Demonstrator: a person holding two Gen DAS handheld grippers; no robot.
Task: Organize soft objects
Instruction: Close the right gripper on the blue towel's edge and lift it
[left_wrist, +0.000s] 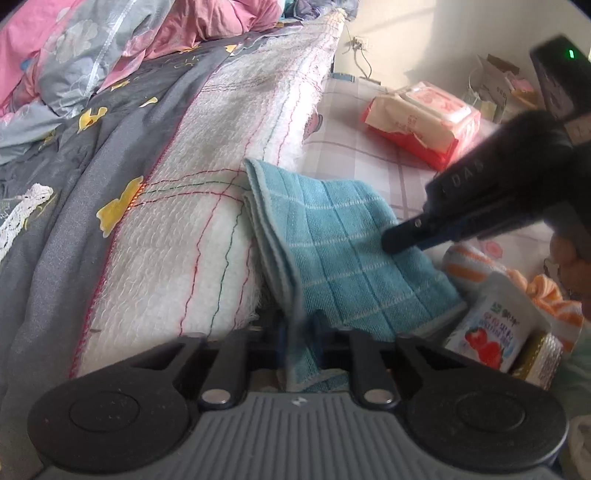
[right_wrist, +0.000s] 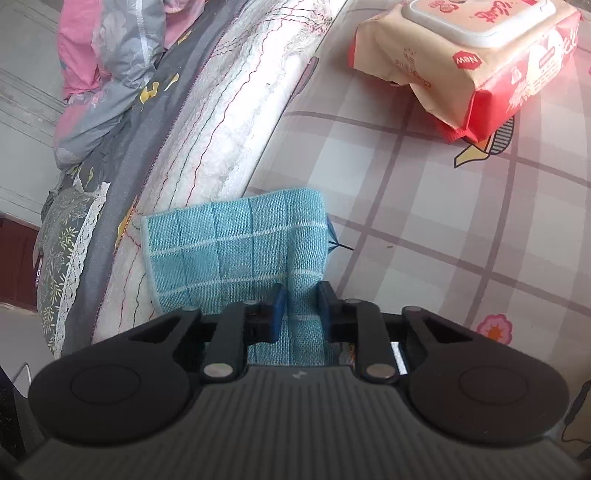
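Left wrist view: the teal towel (left_wrist: 347, 251) lies folded on the bed, its far edge propped against the white quilted blanket (left_wrist: 207, 206) at about 10 o'clock of it. The left claw (left_wrist: 303, 328) is pinched shut on the towel's near corner at 6 o'clock of the frame, cloth bunched between the pads. The right claw (left_wrist: 395, 243) comes in from 3 o'clock and nips the towel's right edge. A wet-wipes pack (left_wrist: 421, 122) sits well apart at 1 o'clock; a small strawberry-printed carton (left_wrist: 491, 325) and an orange-striped cloth (left_wrist: 476, 266) lie just beside the towel at 4 o'clock.

Right wrist view: the right claw (right_wrist: 301, 310) is closed on a raised ridge of the teal towel (right_wrist: 236, 251), which fills the frame's centre on the checked bedsheet (right_wrist: 424, 229), with the blanket at 10 o'clock and the wipes pack (right_wrist: 465, 62) at 1 o'clock.

The towel looks light, limp and slightly grippy; it will likely sag and unfold when lifted, so corners or hemmed edges are the sensible holds, kept taut between both claws.
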